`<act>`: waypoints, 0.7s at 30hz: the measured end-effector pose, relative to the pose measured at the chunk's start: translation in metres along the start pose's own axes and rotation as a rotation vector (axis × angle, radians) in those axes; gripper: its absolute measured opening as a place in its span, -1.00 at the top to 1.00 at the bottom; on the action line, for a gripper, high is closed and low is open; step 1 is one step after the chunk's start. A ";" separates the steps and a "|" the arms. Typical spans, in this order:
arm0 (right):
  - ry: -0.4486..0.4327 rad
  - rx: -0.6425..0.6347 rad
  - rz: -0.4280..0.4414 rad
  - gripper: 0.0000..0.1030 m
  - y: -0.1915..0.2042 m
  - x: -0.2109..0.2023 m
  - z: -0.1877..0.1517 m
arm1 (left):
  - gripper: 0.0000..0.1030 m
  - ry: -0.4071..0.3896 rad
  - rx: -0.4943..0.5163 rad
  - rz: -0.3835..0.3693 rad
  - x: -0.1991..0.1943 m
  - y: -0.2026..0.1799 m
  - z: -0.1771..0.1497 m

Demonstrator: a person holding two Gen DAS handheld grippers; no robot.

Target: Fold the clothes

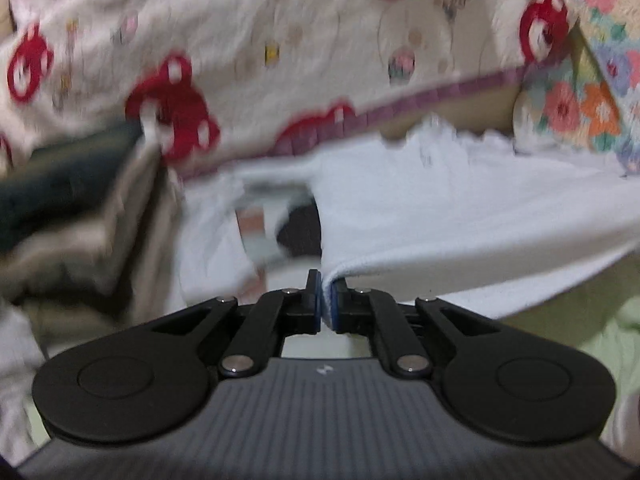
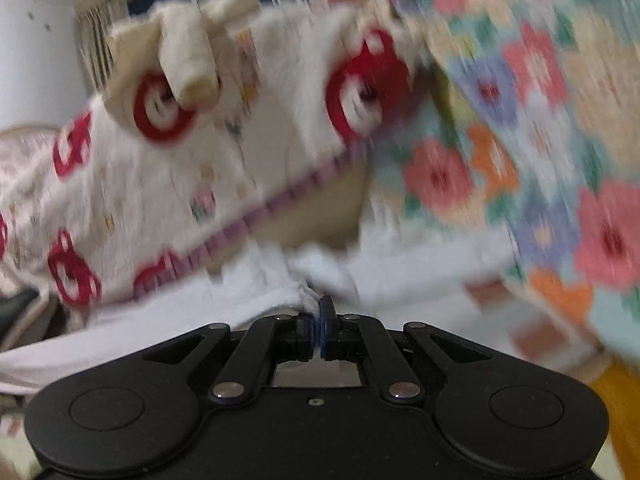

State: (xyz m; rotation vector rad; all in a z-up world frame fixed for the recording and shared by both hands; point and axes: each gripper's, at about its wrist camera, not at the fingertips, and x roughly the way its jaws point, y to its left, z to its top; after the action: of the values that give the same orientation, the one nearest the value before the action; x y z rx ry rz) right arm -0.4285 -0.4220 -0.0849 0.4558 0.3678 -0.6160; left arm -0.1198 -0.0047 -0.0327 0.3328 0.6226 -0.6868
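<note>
A: Item one, the left hand-held gripper [image 1: 325, 300]. State?

B: Clenched. Its blue pads pinch a hem of the white garment [image 1: 460, 224], and the cloth runs off to the right and away from the jaws, sagging a little in the span.

A: Item two, the right hand-held gripper [image 2: 319, 330]?

B: Also clenched, on a bunched edge of the same white garment [image 2: 168, 320]. From this one the cloth trails off to the left.

A: So the long axis?

B: It lies between the two grippers, roughly side to side, each holding one end. Neither hand is nearer; both are already on it. The garment's far edge hangs ahead of the jaws, toward the cream blanket with red bears [image 1: 248, 52].

A: Other entries?

B: A floral quilt [image 2: 540, 128] to the right and a stack of folded cloth [image 1: 68, 216] to the left in the left wrist view. Both views are blurred, so finer detail is not listed.

A: What does the coming move turn on?

B: Likely on keeping the held edge taut and level, so the fold lands square rather than skewed.
</note>
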 end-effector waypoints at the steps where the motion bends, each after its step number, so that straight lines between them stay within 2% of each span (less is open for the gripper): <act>1: 0.044 0.020 -0.011 0.93 -0.008 0.007 -0.014 | 0.93 0.034 -0.010 -0.004 0.008 -0.003 -0.007; 2: 0.083 0.037 -0.019 0.93 -0.016 0.015 -0.026 | 0.93 0.041 0.004 0.004 0.013 -0.006 -0.007; 4: 0.102 0.053 -0.016 0.93 -0.024 0.032 -0.031 | 0.93 0.051 0.032 0.017 0.021 -0.012 -0.005; 6: 0.111 0.067 -0.010 0.94 -0.030 0.049 -0.033 | 0.93 0.016 0.040 0.009 0.020 -0.015 0.011; 10: -0.014 0.014 0.033 0.94 -0.011 0.050 0.033 | 0.93 -0.065 0.082 0.021 -0.005 -0.017 0.056; 12: -0.114 0.018 0.077 0.95 0.000 0.023 0.073 | 0.93 -0.110 0.076 0.003 -0.036 -0.013 0.070; 14: -0.254 -0.009 0.100 0.96 0.012 -0.021 0.107 | 0.93 -0.146 0.054 -0.020 -0.066 -0.009 0.078; 15: -0.311 -0.040 0.088 0.97 0.016 -0.040 0.114 | 0.94 -0.122 0.019 -0.049 -0.068 -0.007 0.071; 17: -0.335 -0.113 0.028 0.98 0.015 -0.061 0.105 | 0.94 -0.076 -0.052 -0.107 -0.072 -0.004 0.057; 18: -0.302 -0.105 0.005 0.98 0.008 -0.059 0.091 | 0.94 -0.049 -0.082 -0.131 -0.072 -0.003 0.048; 21: -0.161 -0.032 -0.050 0.98 -0.018 -0.042 0.041 | 0.94 0.091 -0.085 -0.110 -0.041 -0.018 0.008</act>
State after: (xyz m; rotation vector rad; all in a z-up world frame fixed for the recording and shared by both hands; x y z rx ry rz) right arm -0.4634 -0.4367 -0.0369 0.3647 0.2357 -0.6903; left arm -0.1534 -0.0015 -0.0022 0.2531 0.7588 -0.7512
